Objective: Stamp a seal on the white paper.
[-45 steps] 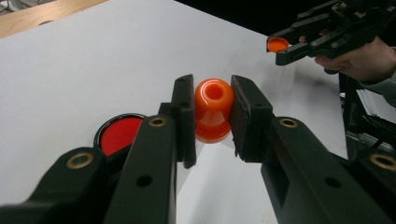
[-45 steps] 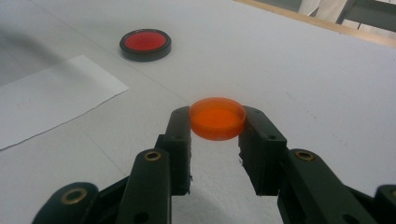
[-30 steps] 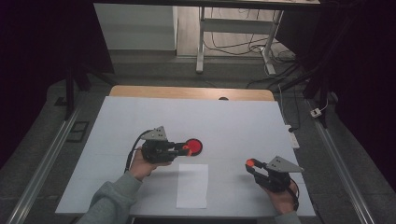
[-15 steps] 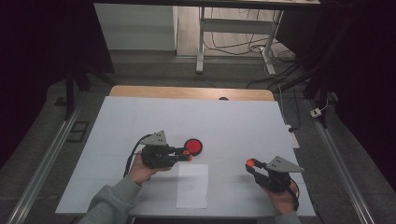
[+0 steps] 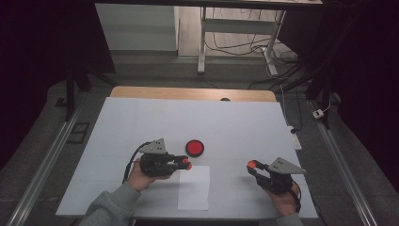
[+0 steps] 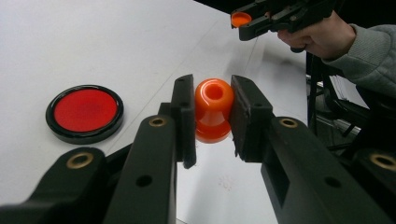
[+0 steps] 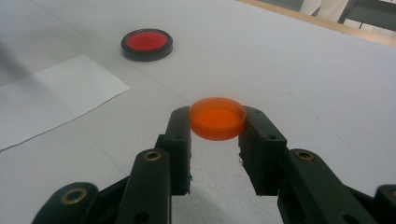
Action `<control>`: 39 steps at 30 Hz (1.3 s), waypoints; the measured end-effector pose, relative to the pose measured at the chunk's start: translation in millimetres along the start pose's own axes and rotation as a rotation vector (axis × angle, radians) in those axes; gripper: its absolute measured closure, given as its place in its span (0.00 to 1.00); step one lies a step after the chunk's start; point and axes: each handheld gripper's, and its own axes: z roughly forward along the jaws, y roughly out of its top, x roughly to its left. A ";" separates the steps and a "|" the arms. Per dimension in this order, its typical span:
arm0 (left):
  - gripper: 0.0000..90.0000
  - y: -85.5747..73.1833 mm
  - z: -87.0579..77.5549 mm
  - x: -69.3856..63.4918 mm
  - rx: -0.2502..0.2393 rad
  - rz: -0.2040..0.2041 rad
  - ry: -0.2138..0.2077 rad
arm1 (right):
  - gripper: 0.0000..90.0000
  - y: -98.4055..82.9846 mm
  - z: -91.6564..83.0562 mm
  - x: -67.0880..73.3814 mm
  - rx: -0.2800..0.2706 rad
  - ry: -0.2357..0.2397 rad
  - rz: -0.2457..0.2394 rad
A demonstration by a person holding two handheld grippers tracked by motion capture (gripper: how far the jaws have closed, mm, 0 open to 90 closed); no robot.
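Note:
My left gripper [image 5: 187,164] is shut on an orange knob-shaped piece [image 6: 213,109] with a hole in its upper end, held just over the far edge of a white paper sheet [image 5: 194,188]. A round red pad in a black case [image 5: 194,148] lies on the table just beyond it, also in the left gripper view as the pad [image 6: 85,112]. My right gripper [image 5: 251,165] hovers over the table at the right, shut on a shallow orange cap [image 7: 217,117] that sits level between its jaws. The red pad [image 7: 147,43] and paper [image 7: 51,98] lie farther off to its left.
The white table [image 5: 244,122] has a wooden strip along its far edge. A metal rail [image 5: 42,165] runs along each side on the floor. Desk legs and cables [image 5: 235,42] stand beyond the table. A person's grey sleeve [image 5: 113,207] enters at the bottom left.
My left gripper has drawn back from the red pad toward the near edge, with the orange piece still in it, and now sits over the paper's far edge. The right gripper has stayed put.

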 end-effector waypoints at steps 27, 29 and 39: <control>0.80 -18.0 29.2 -11.7 0.106 0.024 -0.022 | 0.72 -0.3 0.5 0.1 -0.002 0.004 0.001; 0.80 -18.8 31.1 -12.0 0.112 0.027 -0.021 | 0.72 0.0 -0.1 0.1 0.001 0.001 0.000; 0.80 -23.6 42.4 -10.6 0.168 0.053 0.006 | 0.72 -0.1 0.2 0.5 -0.002 0.001 -0.001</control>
